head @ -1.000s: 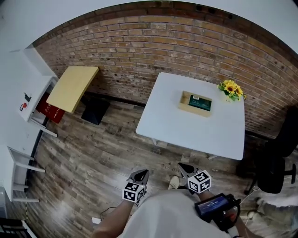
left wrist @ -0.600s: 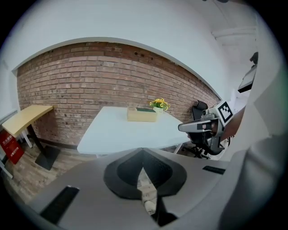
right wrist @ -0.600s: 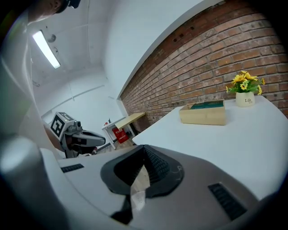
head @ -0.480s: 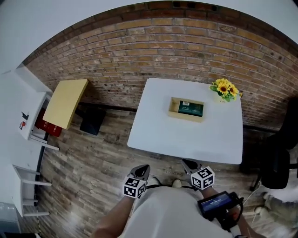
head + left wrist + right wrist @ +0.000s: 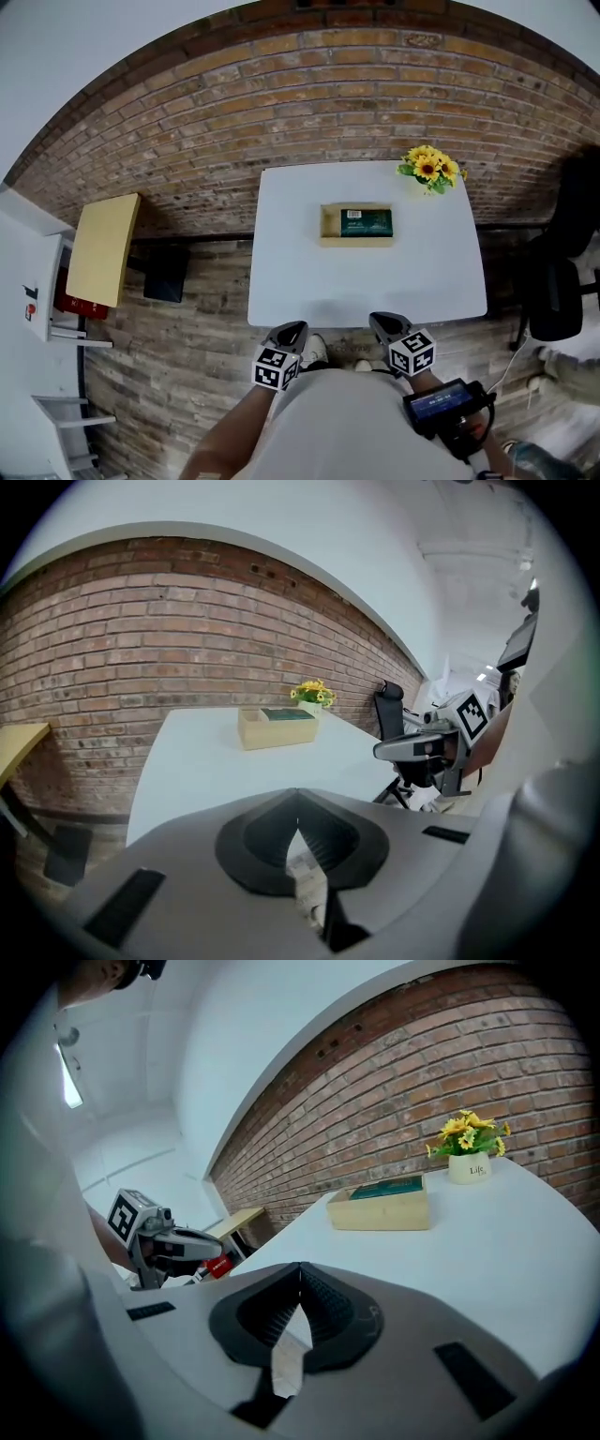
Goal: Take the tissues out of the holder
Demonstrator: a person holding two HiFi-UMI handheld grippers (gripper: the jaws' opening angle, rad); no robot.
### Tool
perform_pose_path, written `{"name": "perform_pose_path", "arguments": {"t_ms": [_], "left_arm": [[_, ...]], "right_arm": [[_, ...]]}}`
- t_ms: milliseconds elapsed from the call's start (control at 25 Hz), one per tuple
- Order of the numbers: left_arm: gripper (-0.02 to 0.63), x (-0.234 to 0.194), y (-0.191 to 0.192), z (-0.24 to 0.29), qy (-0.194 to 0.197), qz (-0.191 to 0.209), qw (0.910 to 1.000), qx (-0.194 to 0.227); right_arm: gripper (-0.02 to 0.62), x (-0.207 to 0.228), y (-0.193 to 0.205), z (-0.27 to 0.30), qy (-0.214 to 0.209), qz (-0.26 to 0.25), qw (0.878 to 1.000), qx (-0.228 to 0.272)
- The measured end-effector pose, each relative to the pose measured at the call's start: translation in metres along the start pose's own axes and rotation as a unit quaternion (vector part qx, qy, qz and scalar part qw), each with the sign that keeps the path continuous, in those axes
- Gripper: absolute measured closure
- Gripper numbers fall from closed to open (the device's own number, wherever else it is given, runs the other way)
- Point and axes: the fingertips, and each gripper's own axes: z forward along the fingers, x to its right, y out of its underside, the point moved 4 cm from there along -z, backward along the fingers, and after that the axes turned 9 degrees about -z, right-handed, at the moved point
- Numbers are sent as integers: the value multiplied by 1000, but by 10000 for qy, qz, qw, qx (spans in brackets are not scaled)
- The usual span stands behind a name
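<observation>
A light wooden holder (image 5: 356, 225) stands near the far middle of the white table (image 5: 366, 281), with a dark green tissue pack (image 5: 367, 222) lying in it. Both grippers hang low in front of the person, short of the table's near edge. My left gripper (image 5: 293, 329) is shut and holds nothing; my right gripper (image 5: 383, 323) is shut and empty too. In the left gripper view the holder (image 5: 277, 727) lies well ahead of the closed jaws (image 5: 298, 829). From the right gripper view the holder (image 5: 380, 1208) sits far beyond the closed jaws (image 5: 300, 1302).
A small white pot of yellow flowers (image 5: 428, 169) stands at the table's far right corner. A black office chair (image 5: 555, 302) is right of the table. A yellow side table (image 5: 101, 248) and white shelving (image 5: 42, 309) stand left, against a brick wall (image 5: 309, 103).
The white table with the holder has come closer and moved to the middle of the head view. Both grippers stay shut and low in front of the person.
</observation>
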Motion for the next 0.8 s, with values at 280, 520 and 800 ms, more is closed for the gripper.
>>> {"name": "perform_pose_path", "arguments": {"t_ms": [280, 520, 800], "left_arm": [[598, -47, -41, 23, 559, 352, 9978, -62], [597, -69, -57, 30, 1011, 575, 9930, -210], [597, -74, -72, 43, 1266, 709, 9890, -270]], "right_arm": [[589, 9, -23, 24, 766, 148, 9969, 18], [589, 3, -34, 42, 1193, 259, 9925, 76], [589, 6, -34, 45, 1379, 322, 9899, 18]]}}
